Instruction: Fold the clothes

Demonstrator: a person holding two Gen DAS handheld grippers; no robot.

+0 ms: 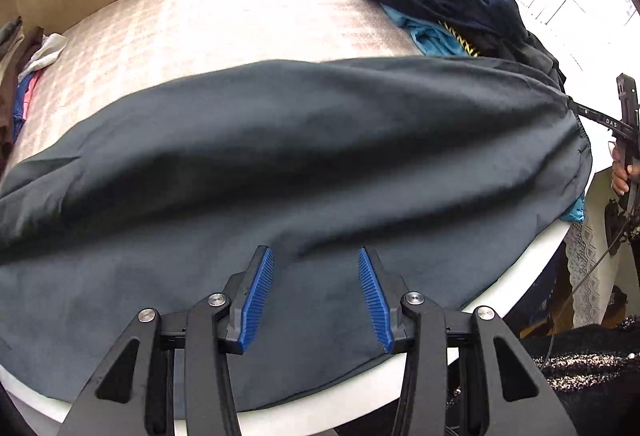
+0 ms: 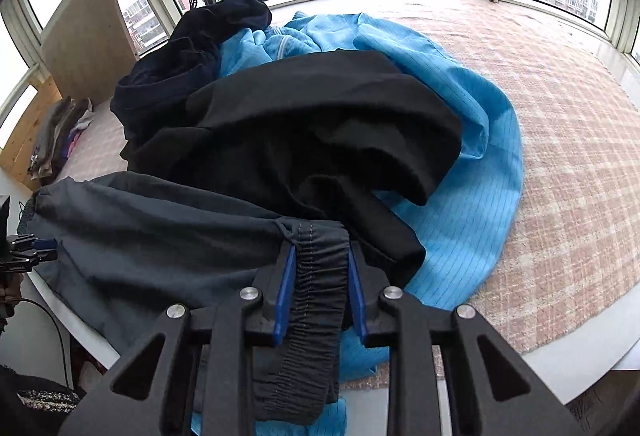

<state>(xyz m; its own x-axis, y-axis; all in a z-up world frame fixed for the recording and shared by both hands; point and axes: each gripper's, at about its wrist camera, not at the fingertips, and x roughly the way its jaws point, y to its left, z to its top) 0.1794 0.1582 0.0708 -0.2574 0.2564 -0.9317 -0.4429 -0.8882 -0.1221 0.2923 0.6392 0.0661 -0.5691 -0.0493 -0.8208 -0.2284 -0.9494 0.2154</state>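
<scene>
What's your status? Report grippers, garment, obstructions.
Left gripper open, over grey garment. Right gripper shut on its waistband. Clothes pile crowds the far edge.

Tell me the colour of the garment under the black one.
Bright blue garment with thin stripes, clearest in the right wrist view.

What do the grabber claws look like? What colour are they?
Both grabbers are black plastic with silver round bolts at the joints. The left gripper has ridged bright blue finger pads, and so does the right gripper. The arms have triangle-shaped holes, and a thin black cable hangs nearby.
</scene>
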